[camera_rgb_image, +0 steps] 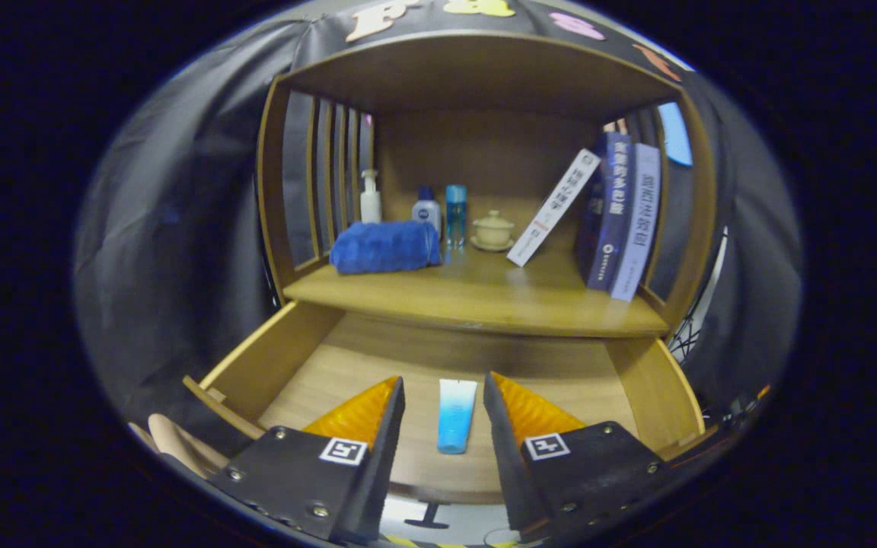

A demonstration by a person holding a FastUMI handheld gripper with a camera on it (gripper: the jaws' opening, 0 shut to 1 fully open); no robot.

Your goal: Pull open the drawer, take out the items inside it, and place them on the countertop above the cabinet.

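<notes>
The wooden drawer (271, 358) stands pulled out below the cabinet's countertop (476, 301). A blue-and-white tube (456, 415) lies flat on the drawer floor, lengthwise, right in the gap between my two fingers. My gripper (444, 384) is open above the drawer, its fingers on either side of the tube and apart from it. Whether the fingertips touch the drawer floor I cannot tell.
On the countertop sit a folded blue towel (385, 247), a white pump bottle (370, 198), two small bottles (438, 209), a lidded cup on a saucer (492, 230) and several books (613, 213) leaning at the right. Bare wood lies at the countertop's front middle.
</notes>
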